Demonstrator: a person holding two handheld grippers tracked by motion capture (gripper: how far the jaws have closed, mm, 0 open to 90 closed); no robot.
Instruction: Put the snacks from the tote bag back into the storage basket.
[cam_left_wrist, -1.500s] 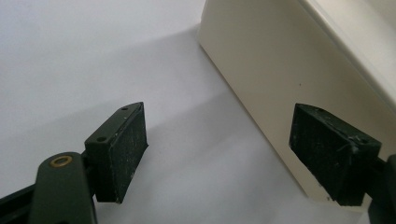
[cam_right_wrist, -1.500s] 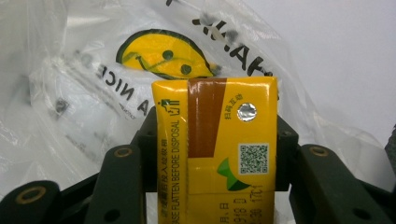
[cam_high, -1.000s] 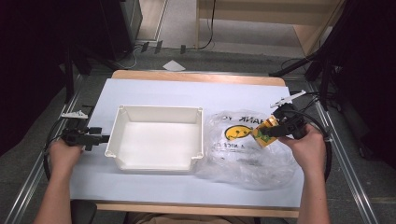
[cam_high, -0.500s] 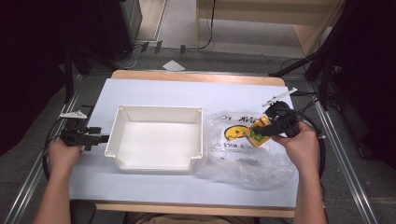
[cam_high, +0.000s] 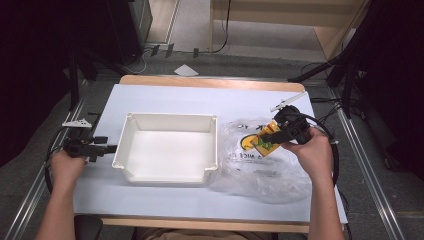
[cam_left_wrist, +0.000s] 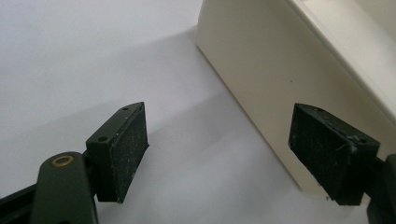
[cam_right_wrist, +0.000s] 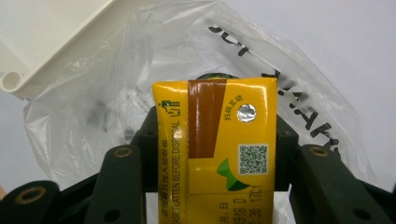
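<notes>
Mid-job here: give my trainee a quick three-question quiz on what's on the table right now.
1. True or false: the right tongs grip a yellow drink carton.
2. What lies beneath that carton? A) clear plastic bag B) towel C) plate
3. Are the left tongs open or shut beside the white tray?

Key: 1 true. 2 A, the clear plastic bag. 3 open, holding nothing.

Yellow carton (cam_right_wrist: 215, 140), brown stripe; cream tray (cam_high: 167, 150); clear bag (cam_high: 260, 175), black lettering.
</notes>
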